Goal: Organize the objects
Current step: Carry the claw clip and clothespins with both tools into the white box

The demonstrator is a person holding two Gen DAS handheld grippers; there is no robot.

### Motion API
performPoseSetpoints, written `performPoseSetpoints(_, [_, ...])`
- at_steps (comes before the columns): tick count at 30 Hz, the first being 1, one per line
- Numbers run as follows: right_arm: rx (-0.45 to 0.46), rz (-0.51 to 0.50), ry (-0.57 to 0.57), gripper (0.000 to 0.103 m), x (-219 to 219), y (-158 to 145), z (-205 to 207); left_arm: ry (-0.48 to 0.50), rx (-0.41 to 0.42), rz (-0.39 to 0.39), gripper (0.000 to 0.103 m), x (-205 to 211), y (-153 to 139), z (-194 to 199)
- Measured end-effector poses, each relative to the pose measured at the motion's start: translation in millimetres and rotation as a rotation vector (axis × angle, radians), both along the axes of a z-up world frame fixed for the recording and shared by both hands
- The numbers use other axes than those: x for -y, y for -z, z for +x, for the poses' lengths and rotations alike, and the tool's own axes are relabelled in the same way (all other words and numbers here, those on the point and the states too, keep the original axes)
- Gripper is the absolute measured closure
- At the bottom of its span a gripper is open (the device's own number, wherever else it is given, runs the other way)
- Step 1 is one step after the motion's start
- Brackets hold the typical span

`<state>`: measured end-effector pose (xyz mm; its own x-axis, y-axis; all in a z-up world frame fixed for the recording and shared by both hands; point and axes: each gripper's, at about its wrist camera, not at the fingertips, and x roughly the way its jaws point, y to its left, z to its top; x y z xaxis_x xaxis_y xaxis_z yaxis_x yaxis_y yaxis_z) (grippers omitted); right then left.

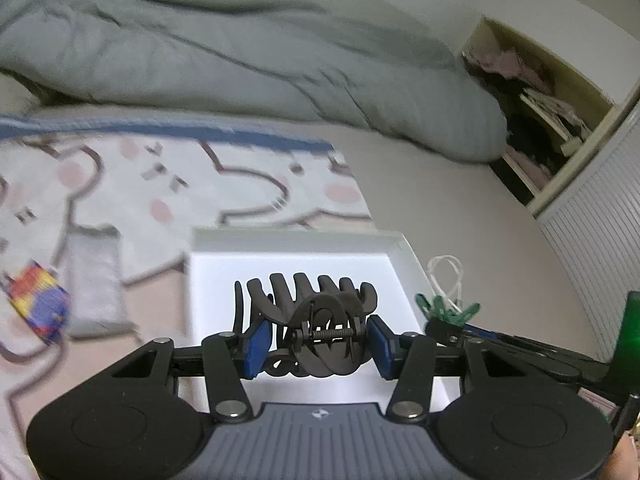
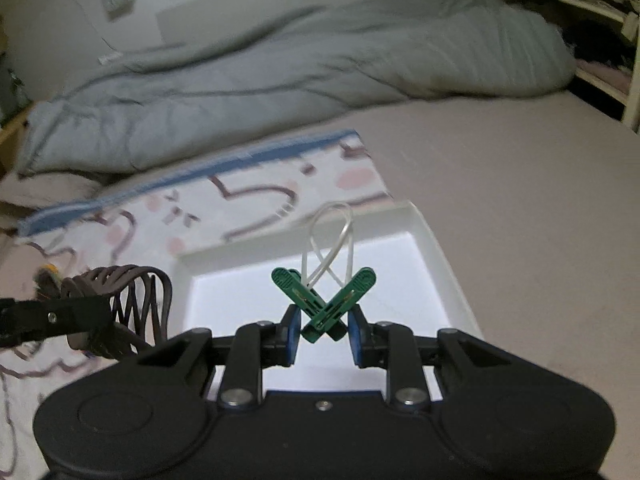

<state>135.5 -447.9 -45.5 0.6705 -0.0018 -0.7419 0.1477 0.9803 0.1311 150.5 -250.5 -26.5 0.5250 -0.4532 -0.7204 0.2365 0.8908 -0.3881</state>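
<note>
Now I have both loads over the tray (image 1: 408, 256), which looks empty. My left gripper (image 1: 318, 338) is clamped on the black claw (image 1: 316, 320), its long axis lying across the jaws, above the tray's near middle. My right gripper (image 2: 322, 330) pinches the green pegs (image 2: 324, 304), crossed, nearer the tray's right wall.

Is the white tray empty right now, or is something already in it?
Empty, as far as shown: the white tray has a bare floor. The hair claw and green clothespin are held above it, though the grippers hide its near edge.
</note>
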Motion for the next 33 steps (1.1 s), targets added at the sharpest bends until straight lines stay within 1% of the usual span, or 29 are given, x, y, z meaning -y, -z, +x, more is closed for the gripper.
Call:
performPoseSetpoints(5, [-0.086,-0.022,0.022,0.077,25,21,-4,0.035,-0.077,-0.025,0.051,35,30,2])
performPoseSetpoints(9, [-0.160,-0.034,0.052,0.077,43,38,-6,0.049,-0.129,-0.041,0.051,56,51,2])
performPoseSetpoints(15, [-0.302,-0.048,0.015,0.077,49,66,-5,0.034,-0.195,-0.040,0.051,68,75,4])
performPoseSetpoints(21, [-0.321,-0.053,0.018,0.076,47,68,-3,0.003,-0.234,-0.017,0.051,72,88,6])
performPoseSetpoints(22, [-0.319,-0.058,0.029,0.070,47,66,-2,0.001,-0.240,-0.016,0.051,73,90,7])
performPoseSetpoints(23, [-0.322,-0.068,0.039,0.067,47,66,-2,0.000,-0.247,-0.018,0.051,75,91,7])
performPoseSetpoints(26, [-0.322,-0.092,0.049,0.066,48,63,-6,-0.011,-0.276,-0.033,0.051,80,96,6])
performPoseSetpoints(31, [-0.310,-0.092,0.076,0.066,52,59,-9,-0.023,-0.328,-0.072,0.051,88,106,4])
performPoseSetpoints(33, [-0.305,-0.087,0.085,0.066,54,58,-9,-0.023,-0.328,-0.080,0.051,88,107,2])
